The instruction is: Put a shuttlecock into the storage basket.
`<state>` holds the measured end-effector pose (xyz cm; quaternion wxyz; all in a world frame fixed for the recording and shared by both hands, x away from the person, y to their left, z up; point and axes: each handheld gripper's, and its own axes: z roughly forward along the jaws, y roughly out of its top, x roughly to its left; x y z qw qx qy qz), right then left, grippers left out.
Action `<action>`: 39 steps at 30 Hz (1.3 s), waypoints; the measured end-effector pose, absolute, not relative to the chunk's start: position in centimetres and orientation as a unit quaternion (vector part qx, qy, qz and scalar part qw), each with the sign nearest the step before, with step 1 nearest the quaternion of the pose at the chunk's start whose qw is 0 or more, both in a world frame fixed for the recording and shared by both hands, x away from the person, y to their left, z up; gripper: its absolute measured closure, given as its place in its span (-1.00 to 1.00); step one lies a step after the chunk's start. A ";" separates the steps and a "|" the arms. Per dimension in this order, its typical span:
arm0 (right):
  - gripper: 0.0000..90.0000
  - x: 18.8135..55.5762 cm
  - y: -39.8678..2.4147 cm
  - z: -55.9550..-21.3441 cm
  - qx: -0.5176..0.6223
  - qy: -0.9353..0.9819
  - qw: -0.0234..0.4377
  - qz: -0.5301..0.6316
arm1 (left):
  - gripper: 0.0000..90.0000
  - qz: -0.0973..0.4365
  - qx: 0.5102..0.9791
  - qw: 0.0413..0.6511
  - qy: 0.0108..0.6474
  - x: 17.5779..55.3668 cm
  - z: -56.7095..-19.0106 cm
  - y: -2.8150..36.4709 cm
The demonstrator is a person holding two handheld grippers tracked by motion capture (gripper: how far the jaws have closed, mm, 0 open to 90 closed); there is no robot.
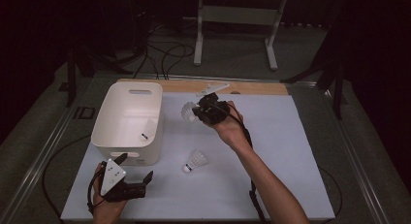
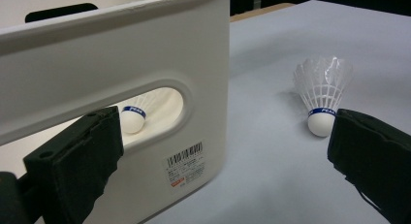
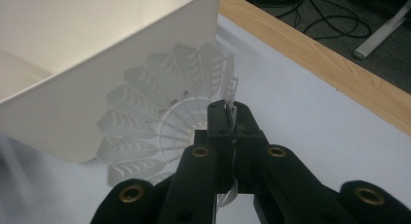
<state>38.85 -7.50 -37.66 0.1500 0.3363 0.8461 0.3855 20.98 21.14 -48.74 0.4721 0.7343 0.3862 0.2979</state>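
The white plastic shuttlecock is pinched by its skirt in my right gripper, just beside the white bin; my left gripper rests spread wide, holding nothing.

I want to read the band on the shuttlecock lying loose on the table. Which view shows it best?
The left gripper view: the loose shuttlecock is near and sharp, its blue band readable. The high view shows it small, lying beside the bin.
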 end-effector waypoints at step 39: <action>0.98 38.6 -6.5 -36.6 0.327 0.842 0.145 0.404 | -1.00 0.298 0.734 0.473 0.387 21.0 -48.7 21.2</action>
